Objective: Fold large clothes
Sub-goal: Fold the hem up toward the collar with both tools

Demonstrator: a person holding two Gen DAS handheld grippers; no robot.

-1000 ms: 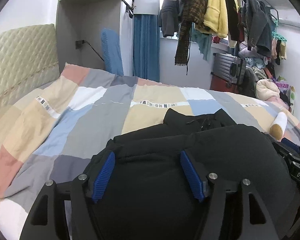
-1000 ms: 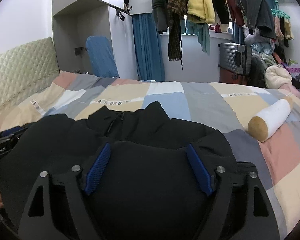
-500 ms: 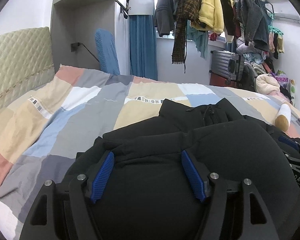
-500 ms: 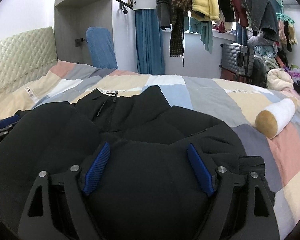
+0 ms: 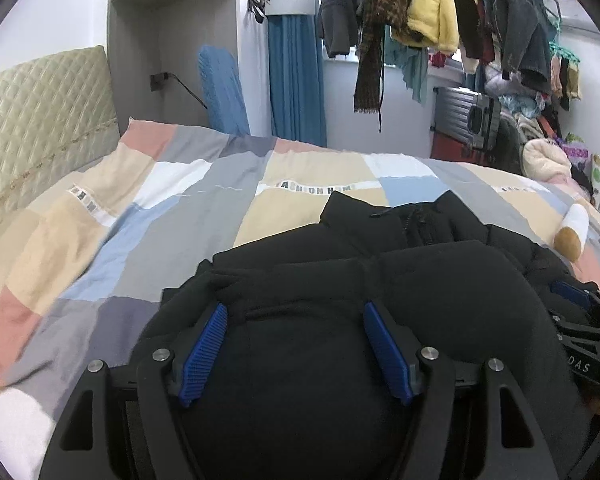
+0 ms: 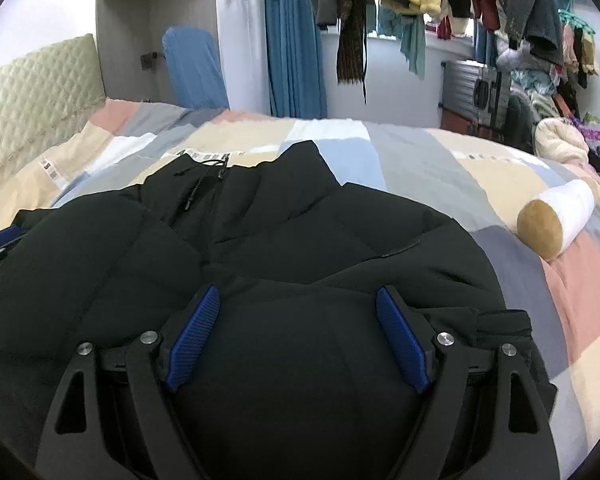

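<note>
The bed's patchwork quilt (image 5: 204,216) spreads ahead of both tools, out to a quilted headboard (image 5: 40,120) far off to their left. Beyond the bed's far edge a rail of hanging clothes (image 5: 432,12) crowds the window, with a blue curtain (image 5: 296,80) beside it. A white bolster with a brown end (image 6: 556,220) lies on the quilt ahead and to the right of the right gripper (image 6: 296,340), clear of the garment. The black puffer jacket (image 6: 300,232) lies bunched on the quilt, its collar pointing away, and swells up between each tool's 2 blue pads, hiding the bedding just ahead. The left gripper (image 5: 296,348) has just been spreading its jaws; they stand wide, the fabric bulging between the pads. The right gripper's jaws stand wide too, around another fold. Whether either pair of pads presses the cloth I cannot tell. Compared with 1 second ago, the jacket's collar sits farther up in both views, and more of the bolster shows.
</note>
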